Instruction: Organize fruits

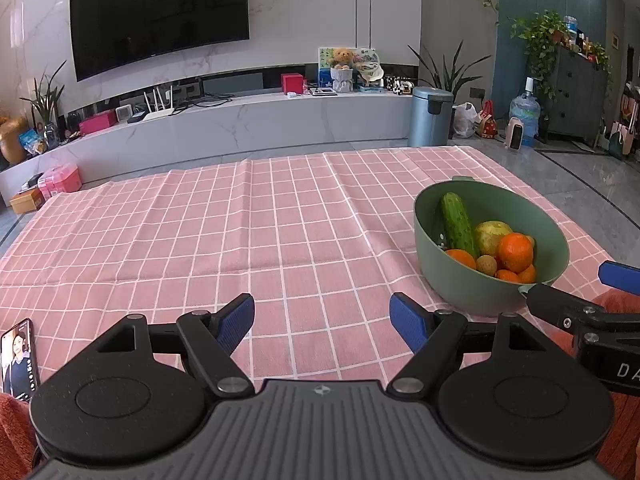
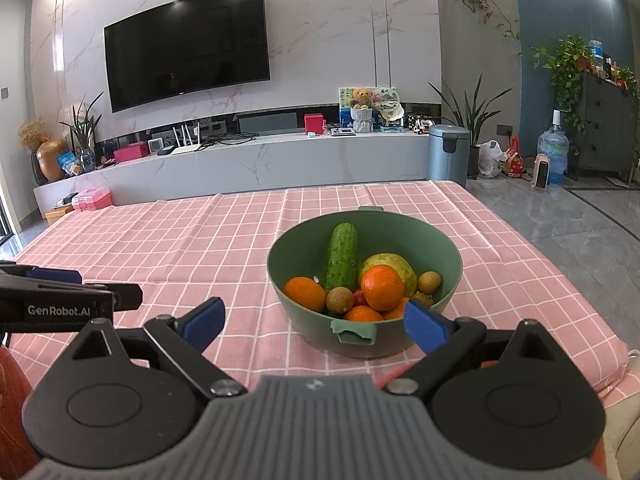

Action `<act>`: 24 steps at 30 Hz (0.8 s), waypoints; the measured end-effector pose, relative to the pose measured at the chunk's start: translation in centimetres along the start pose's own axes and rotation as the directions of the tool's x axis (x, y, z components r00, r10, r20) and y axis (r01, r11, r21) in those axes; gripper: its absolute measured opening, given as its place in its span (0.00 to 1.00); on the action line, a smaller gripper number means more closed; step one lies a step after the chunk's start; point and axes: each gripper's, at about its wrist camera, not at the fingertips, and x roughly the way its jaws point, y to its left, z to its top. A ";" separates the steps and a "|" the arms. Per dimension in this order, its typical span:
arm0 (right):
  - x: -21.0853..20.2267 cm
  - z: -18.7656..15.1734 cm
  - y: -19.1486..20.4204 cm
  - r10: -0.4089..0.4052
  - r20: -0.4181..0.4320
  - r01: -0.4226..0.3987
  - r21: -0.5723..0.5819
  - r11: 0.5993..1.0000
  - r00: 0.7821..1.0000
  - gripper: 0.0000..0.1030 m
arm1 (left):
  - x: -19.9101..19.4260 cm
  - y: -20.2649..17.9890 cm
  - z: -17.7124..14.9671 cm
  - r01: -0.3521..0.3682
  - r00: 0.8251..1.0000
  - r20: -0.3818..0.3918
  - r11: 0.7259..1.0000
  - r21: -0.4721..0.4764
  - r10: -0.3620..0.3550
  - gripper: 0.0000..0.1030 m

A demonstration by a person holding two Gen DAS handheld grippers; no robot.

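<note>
A green bowl (image 2: 304, 264) stands on the pink checked tablecloth (image 2: 180, 248). It holds a cucumber (image 2: 341, 258), several oranges (image 2: 382, 287), a yellow-green fruit (image 2: 390, 262) and small brown fruits (image 2: 339, 300). My right gripper (image 2: 316, 326) is open and empty, its fingers just in front of the bowl's near rim. My left gripper (image 1: 322, 322) is open and empty above the bare cloth, left of the bowl (image 1: 432, 236). The right gripper's fingers (image 1: 560, 304) show at the right edge of the left wrist view.
A phone (image 1: 18, 360) lies at the table's near left edge. Beyond the table's far edge are a TV wall, a low marble shelf (image 2: 240, 160) and a blue bin (image 2: 448, 154). The table's right edge (image 2: 540, 256) drops to the floor.
</note>
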 end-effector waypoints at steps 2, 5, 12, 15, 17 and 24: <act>0.0 0.0 0.0 0.000 0.000 0.000 0.001 1.000 1.000 0.90 | -0.1 0.0 0.0 0.000 1.000 0.000 1.000 0.000 0.000 0.88; 0.0 0.0 0.0 0.000 -0.001 0.000 -0.001 1.000 1.000 0.90 | -0.1 0.0 0.0 -0.001 1.000 0.000 1.000 0.000 0.001 0.88; 0.0 0.0 0.0 0.000 -0.002 0.000 -0.002 1.000 1.000 0.90 | -0.1 0.0 0.0 0.000 1.000 0.001 1.000 0.000 0.000 0.88; 0.0 0.0 0.0 0.001 -0.002 -0.001 -0.004 1.000 1.000 0.90 | -0.1 0.0 0.0 -0.001 1.000 0.001 1.000 0.000 0.001 0.88; 0.0 0.0 0.0 0.001 -0.002 -0.001 -0.004 1.000 1.000 0.90 | -0.1 0.0 0.0 0.000 1.000 0.000 1.000 -0.001 0.000 0.88; 0.0 0.0 0.0 0.000 -0.002 0.000 -0.004 1.000 1.000 0.90 | -0.2 0.0 0.1 -0.001 1.000 0.002 1.000 -0.002 0.001 0.88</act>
